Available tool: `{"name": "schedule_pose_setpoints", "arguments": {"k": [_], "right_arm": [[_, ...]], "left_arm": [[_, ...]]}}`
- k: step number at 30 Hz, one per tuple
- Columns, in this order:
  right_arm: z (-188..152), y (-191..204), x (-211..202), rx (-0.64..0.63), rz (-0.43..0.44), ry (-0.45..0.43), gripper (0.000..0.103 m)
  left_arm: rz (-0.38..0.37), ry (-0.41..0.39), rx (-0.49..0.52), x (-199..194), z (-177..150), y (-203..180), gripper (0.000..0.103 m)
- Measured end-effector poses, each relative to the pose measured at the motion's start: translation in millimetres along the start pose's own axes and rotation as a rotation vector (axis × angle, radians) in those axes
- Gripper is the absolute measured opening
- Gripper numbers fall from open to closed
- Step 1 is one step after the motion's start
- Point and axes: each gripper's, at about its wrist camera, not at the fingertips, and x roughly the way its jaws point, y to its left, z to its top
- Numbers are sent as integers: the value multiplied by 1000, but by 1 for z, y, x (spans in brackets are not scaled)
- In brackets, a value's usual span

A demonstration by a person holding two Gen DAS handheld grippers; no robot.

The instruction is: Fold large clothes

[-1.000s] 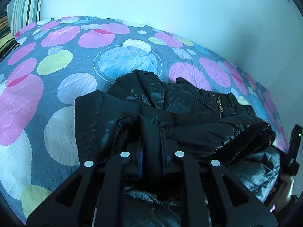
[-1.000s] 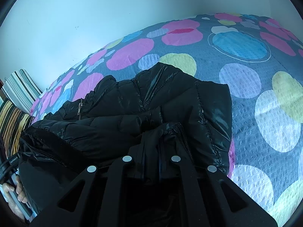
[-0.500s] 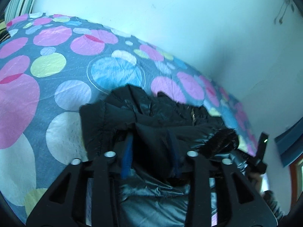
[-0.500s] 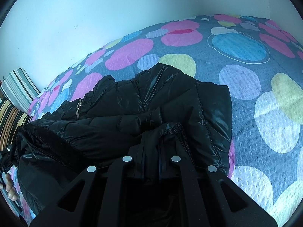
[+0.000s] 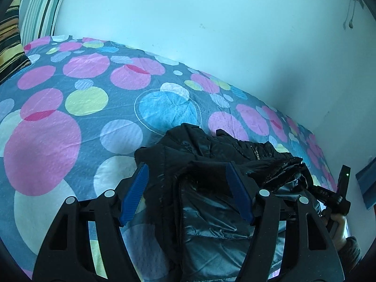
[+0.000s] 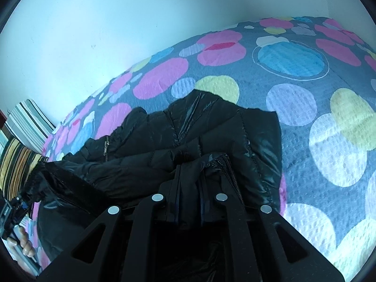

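Note:
A black shiny puffer jacket lies bunched on the spotted bedspread. My left gripper is open, its blue pads spread on either side of a fold of the jacket and apart from it. In the right wrist view the same jacket fills the middle, and my right gripper is shut on a bunched edge of it next to the zip. That right gripper also shows at the left wrist view's right edge, held by a hand.
Striped pillows lean at the head of the bed, also seen as pillows in the right wrist view. A pale wall runs along the bed's far side. Bare bedspread stretches beyond the jacket.
My left gripper has opened and let go of the jacket fold, and has drawn back a little. The right gripper stays shut on the jacket and has barely moved.

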Motion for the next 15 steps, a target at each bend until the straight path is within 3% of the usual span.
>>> {"name": "schedule_pose_setpoints", "arguments": {"k": [4,9,10,12,15], "right_arm": [[5,-6,-11,13,55,-6,24],[11,-22,-22,67,180,16,42],[12,-23,-25,63,189,12,47],[13,-28,-36,57,174,-24,69],[16,-37,-47,60,170,-58,71]], "left_arm": [[14,5,-8,5,1,1,67],[58,18,9,12,0,2,67],[61,16,9,11,-1,3,67],[62,13,-1,10,-1,7,67],[57,23,-13,12,-2,10,67]]}}
